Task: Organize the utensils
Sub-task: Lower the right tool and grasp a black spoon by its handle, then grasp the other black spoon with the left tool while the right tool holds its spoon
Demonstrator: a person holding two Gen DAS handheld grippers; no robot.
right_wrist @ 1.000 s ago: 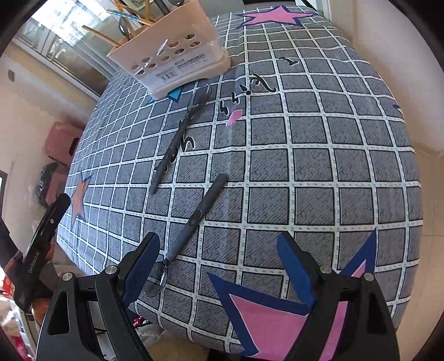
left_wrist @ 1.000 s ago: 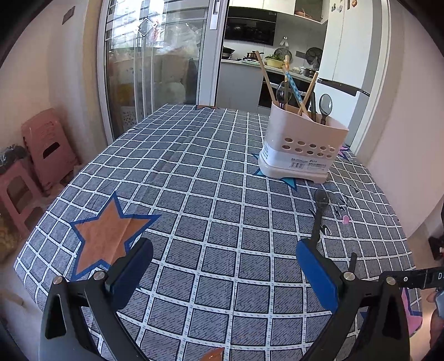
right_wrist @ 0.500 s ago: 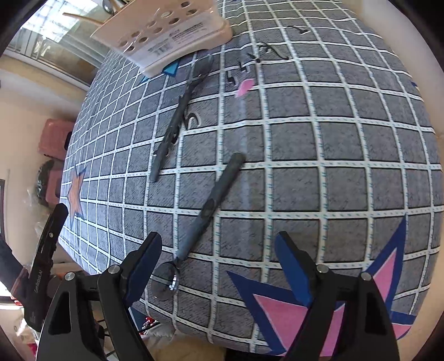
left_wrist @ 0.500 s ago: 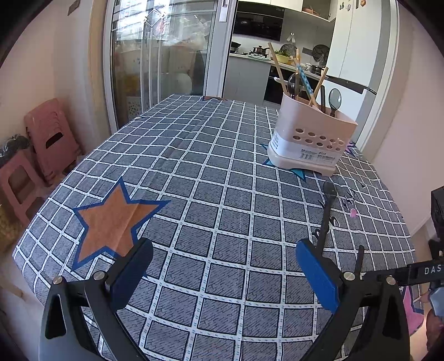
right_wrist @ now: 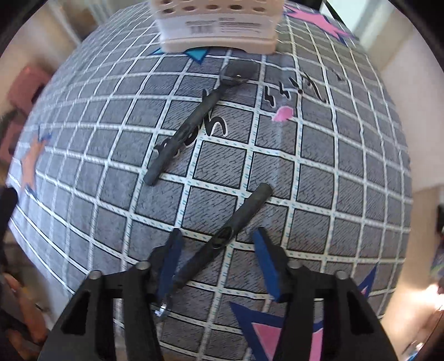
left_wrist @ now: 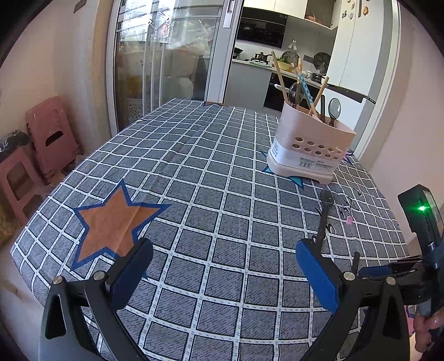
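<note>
Right tool (right_wrist: 219, 259) straddles slim, dark-grey-handled utensil (right_wrist: 222, 236), apart.

The left wrist camera sits above the near edge of the table (left_wrist: 194, 172), looking level and far across the checked cloth toward the kitchen doorway, with the utensil holder (left_wrist: 310, 150) near the far right edge. The right wrist camera hangs low and close over the near right corner, tilted steeply down at the cloth. Both views share the utensil holder (right_wrist: 219, 25) and the dark-handled spoon (right_wrist: 191, 125) (left_wrist: 323, 216) lying just before it.
</note>
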